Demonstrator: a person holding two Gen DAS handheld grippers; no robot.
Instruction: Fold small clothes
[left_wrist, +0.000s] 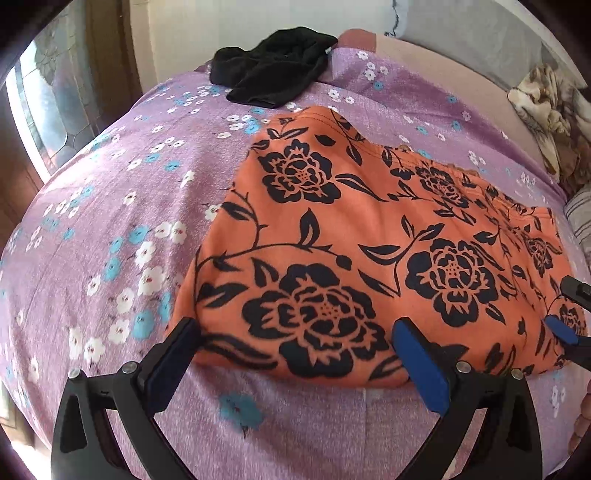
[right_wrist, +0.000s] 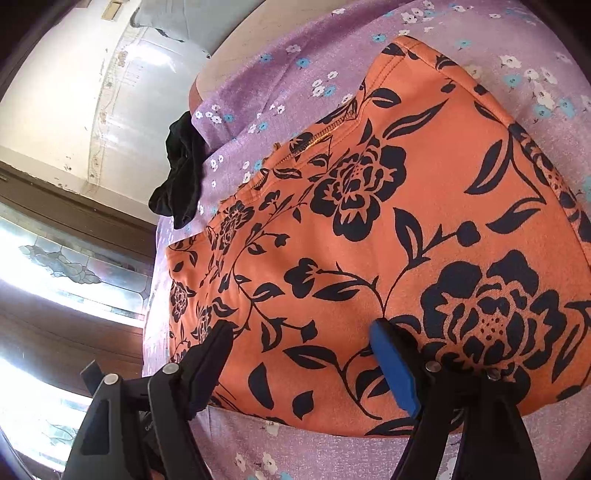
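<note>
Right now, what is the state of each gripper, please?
Left gripper: open, holding nothing, at the orange garment's near edge.
Right gripper: open, holding nothing, over the same garment.

Nothing legible shows in either view. A few pale letters sit on the black plastic body of the right gripper (right_wrist: 301, 363) (near its lower left), too small to read.

It was a bedroom in a home: a bed (left_wrist: 110, 206) with a purple flowered sheet carried loose clothes, a pillow (left_wrist: 581, 221) lay at its edge, and a patterned-glass window (right_wrist: 66, 266) stood beside it.
</note>
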